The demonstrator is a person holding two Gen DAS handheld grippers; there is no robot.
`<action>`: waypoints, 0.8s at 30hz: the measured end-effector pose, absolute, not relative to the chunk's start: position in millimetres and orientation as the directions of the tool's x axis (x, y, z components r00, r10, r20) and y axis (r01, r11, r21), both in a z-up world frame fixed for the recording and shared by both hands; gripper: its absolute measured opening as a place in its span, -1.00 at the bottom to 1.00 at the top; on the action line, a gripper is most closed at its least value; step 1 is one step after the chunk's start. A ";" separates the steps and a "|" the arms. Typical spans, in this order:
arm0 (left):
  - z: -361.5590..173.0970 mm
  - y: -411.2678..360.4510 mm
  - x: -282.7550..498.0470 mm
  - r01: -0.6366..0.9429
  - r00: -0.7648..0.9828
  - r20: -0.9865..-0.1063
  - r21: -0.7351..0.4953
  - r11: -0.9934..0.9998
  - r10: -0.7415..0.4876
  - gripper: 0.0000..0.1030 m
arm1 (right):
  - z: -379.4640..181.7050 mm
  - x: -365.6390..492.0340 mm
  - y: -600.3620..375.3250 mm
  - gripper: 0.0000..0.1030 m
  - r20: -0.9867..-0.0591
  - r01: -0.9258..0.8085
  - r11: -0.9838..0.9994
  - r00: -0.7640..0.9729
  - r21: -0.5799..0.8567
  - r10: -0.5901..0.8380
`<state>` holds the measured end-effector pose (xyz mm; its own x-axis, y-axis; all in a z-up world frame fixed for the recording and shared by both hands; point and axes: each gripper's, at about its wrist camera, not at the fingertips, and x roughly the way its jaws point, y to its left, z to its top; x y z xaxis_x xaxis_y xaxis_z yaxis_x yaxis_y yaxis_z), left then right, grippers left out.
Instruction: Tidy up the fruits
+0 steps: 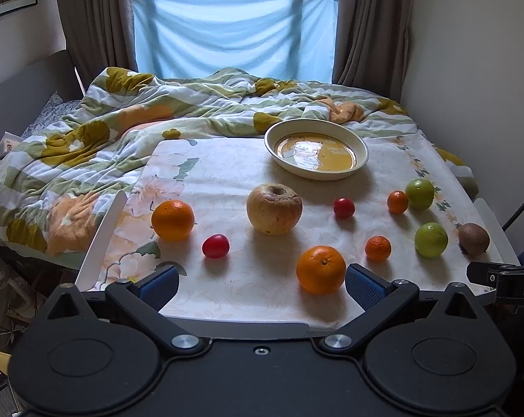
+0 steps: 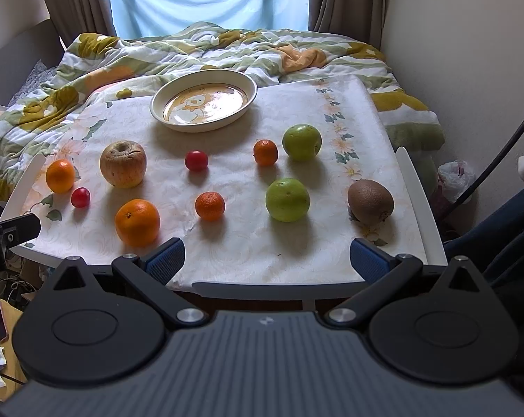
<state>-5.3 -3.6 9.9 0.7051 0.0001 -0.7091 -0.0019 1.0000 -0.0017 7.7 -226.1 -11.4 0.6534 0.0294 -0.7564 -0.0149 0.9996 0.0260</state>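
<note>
- Daylight from a curtained window (image 1: 227,10) at the far end falls on a bedroom where a small white table (image 2: 414,187), covered with a floral cloth (image 2: 248,243), stands against a bed.
- Nearest, the left gripper (image 1: 262,286) hovers at the table's near edge, jaws spread wide and holding nothing; a large orange (image 1: 320,270) sits just beside its right blue pad.
- The right gripper (image 2: 267,260) hangs likewise at the near edge, jaws released and empty.
- Next out lie a small mandarin (image 2: 210,205), a green fruit (image 2: 287,199), possibly a lime or small apple, and a kiwi (image 2: 370,201) near the right edge.
- On the left sit a cherry tomato (image 2: 80,197), just beside a second orange (image 2: 60,176), and a wrinkled apple (image 2: 123,163).
- Farther back rest another tomato (image 2: 196,160), and another mandarin (image 2: 265,152) close beside a second green fruit (image 2: 301,142).
- Beyond all the fruit, an empty cream dish (image 2: 164,99) with a yellow picture stands at the table's far side.
- Behind it a rumpled floral quilt (image 1: 122,111) covers the bed.
</note>
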 end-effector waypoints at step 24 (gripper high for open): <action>10.8 2.4 -5.0 -0.014 0.707 -0.707 0.004 1.000 0.013 1.00 | -12.3 9.0 -226.3 1.00 -0.756 -0.015 0.999 0.653 0.030 0.032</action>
<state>-5.0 2.4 10.8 0.7069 0.0126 -0.7072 -0.0141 0.9999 0.0037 9.0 -226.3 -12.3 0.6532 0.0322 -0.7565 -0.0149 0.9994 0.0297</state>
